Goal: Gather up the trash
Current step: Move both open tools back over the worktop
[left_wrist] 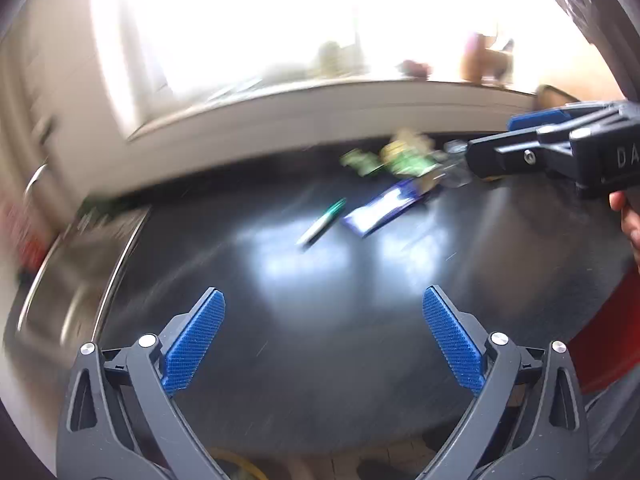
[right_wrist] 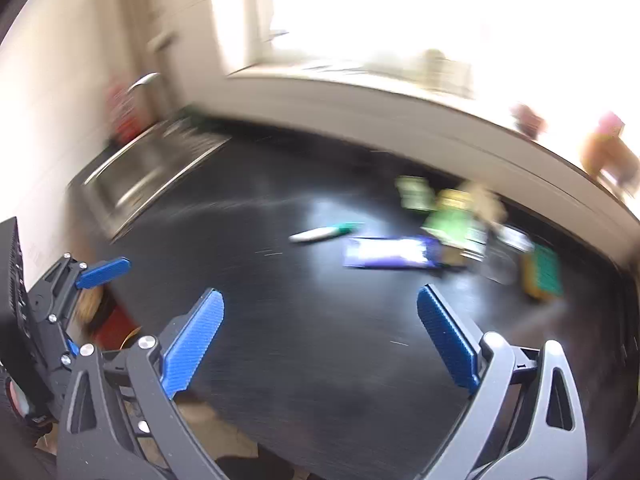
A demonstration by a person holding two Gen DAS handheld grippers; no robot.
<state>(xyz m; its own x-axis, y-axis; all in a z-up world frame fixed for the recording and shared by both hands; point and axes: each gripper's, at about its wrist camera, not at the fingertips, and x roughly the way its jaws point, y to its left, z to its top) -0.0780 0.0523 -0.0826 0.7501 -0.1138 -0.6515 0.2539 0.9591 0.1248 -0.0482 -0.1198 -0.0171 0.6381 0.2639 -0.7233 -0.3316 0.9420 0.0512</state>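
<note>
Black glossy countertop (right_wrist: pixel 320 340) reflecting window light, green-capped marker (right_wrist: pixel 320 233) lying beside a blue wrapper (right_wrist: pixel 390 258), green packets (right_wrist: pixel 448 216) and a sponge (right_wrist: pixel 542 274) sitting blurred near the back edge, steel sink (right_wrist: pixel 136 184) adjoining

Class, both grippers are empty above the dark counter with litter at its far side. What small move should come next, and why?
Probably ease the right gripper forward and down toward the blue-and-white wrapper, the nearest flat piece of litter. Both it and the left gripper stand open with nothing between the pads, and the wrapper lies apart from the green-capped marker, ahead of the green packets behind it.
</note>
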